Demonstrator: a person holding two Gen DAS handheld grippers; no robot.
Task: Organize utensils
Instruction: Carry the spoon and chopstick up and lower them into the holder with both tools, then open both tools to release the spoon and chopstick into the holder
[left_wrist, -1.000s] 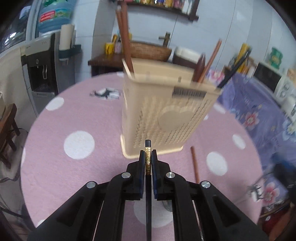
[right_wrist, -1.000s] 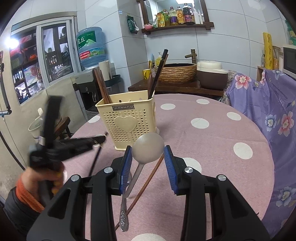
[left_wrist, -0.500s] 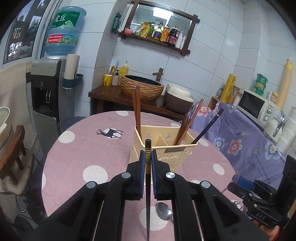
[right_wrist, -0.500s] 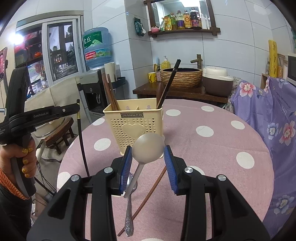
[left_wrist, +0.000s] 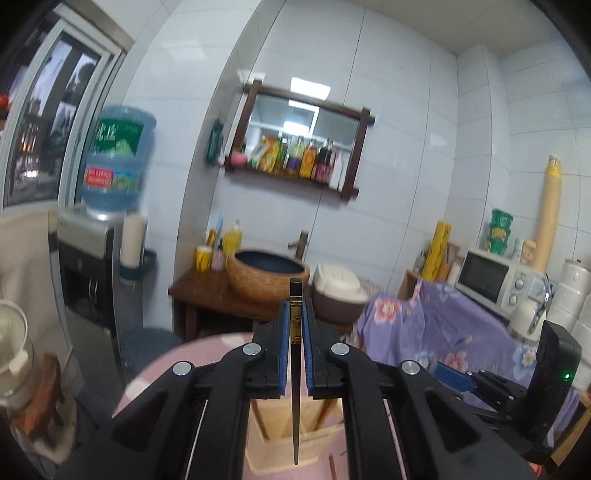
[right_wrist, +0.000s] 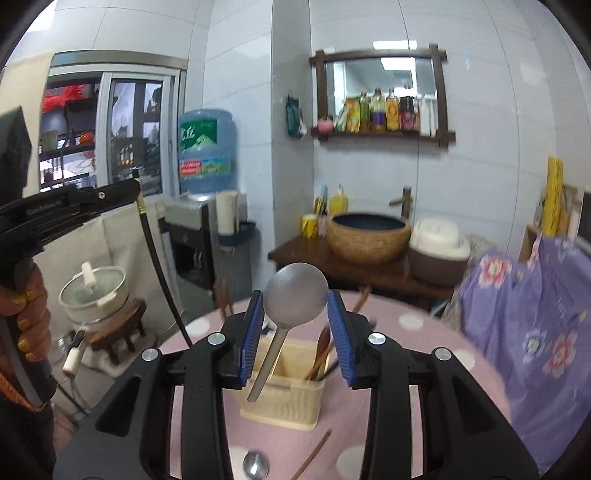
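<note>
My left gripper (left_wrist: 295, 314) is shut on a black chopstick (left_wrist: 295, 398) that hangs down over the cream utensil basket (left_wrist: 280, 439). In the right wrist view the left gripper (right_wrist: 136, 184) holds that chopstick (right_wrist: 159, 266) high at the left. My right gripper (right_wrist: 295, 306) is shut on the bowl of a metal spoon (right_wrist: 295, 299), whose handle points down at the basket (right_wrist: 284, 398). Brown chopsticks (right_wrist: 323, 354) stand in the basket. Another spoon (right_wrist: 255, 463) and a brown chopstick (right_wrist: 314, 454) lie on the pink dotted table (right_wrist: 424, 406).
A purple flowered cloth (right_wrist: 535, 332) covers furniture at the right. A wooden side table (left_wrist: 207, 291) with a woven basin (left_wrist: 267, 273) stands behind. A water dispenser (left_wrist: 92, 269) and a stool with a pot (right_wrist: 96, 295) stand at the left.
Both grippers have risen and come over the basket. The black chopstick now hangs above the basket and the spoon's handle points into it.
</note>
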